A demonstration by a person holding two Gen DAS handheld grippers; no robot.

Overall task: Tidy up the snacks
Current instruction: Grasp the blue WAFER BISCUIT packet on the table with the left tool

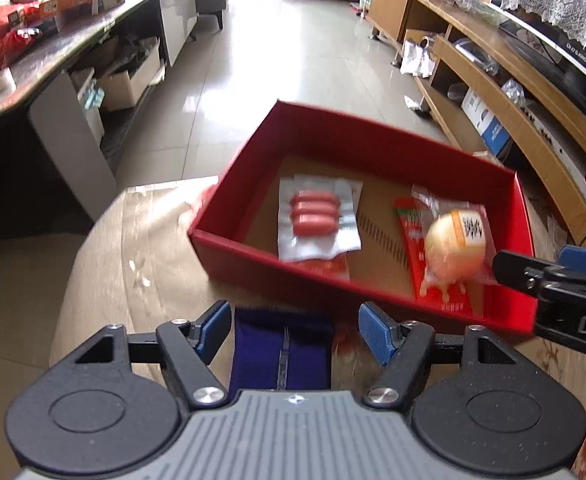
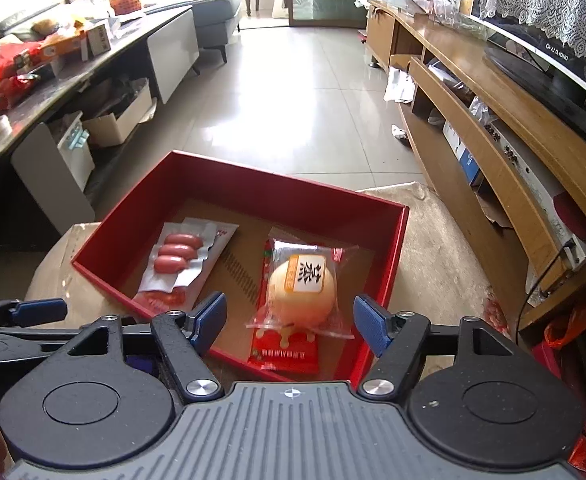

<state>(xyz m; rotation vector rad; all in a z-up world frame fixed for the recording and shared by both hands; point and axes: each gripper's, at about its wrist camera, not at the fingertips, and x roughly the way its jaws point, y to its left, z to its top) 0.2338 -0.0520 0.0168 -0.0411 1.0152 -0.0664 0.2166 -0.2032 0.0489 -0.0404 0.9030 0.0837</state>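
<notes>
Two hand-held grippers, left [image 1: 295, 330] and right [image 2: 291, 322], hover open over one red box [image 2: 253, 184] holding three sausages [image 2: 177, 256], one bun [image 2: 301, 292].

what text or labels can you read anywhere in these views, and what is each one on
"蒸" on the orange-and-white label of the clear-wrapped round yellow bun.
"DA", cut off by the frame edge, on the black body of the right gripper.
Mirrored lettering on the black television's lower edge: not legible.
Print on the flat red packet under the bun: too blurred.

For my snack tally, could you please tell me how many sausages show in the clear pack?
3, side by side in the clear pack lying on the left side of the red box. The red packet beneath it may hide more.
</notes>
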